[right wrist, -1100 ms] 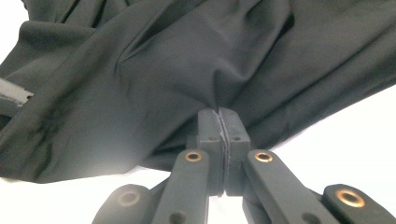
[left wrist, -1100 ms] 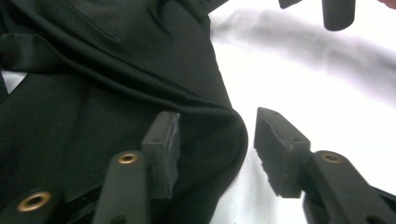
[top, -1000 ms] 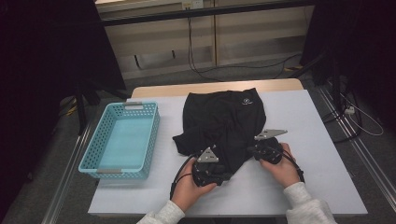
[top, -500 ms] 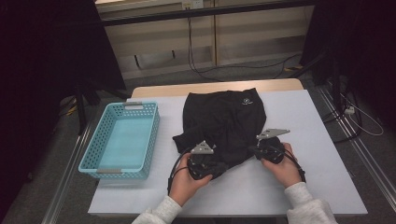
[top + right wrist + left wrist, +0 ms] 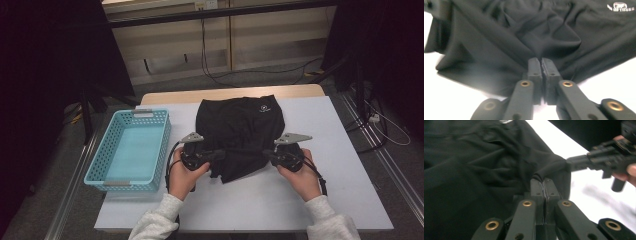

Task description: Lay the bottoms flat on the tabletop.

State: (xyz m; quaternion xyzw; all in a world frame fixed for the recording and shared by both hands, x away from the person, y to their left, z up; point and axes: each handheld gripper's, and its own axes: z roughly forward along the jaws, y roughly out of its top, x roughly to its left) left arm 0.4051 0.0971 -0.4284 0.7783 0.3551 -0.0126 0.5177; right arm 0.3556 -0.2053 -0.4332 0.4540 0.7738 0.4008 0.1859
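Note:
A black garment (image 5: 241,125) with a small white logo (image 5: 263,107) lies on the white table (image 5: 330,200), its near part lifted and bunched. My left gripper (image 5: 220,153) is shut on the garment's near left edge; in the left gripper view the cloth (image 5: 486,170) is pinched between the closed jaws of the left gripper (image 5: 544,182). My right gripper (image 5: 266,153) is shut on the near right edge, and the right gripper (image 5: 541,61) pinches a fold of the cloth (image 5: 549,30) in the right gripper view. The other gripper (image 5: 599,161) appears beyond, at the right of the left gripper view.
A light blue plastic basket (image 5: 131,150) stands empty at the table's left side. A wooden strip (image 5: 165,96) runs along the table's far edge. Cables lie on the floor (image 5: 260,75) beyond, and dark stands flank the table.
Both grippers have moved apart and slightly away from me, each keeping hold of the garment. The near edge of the cloth is now stretched between them.

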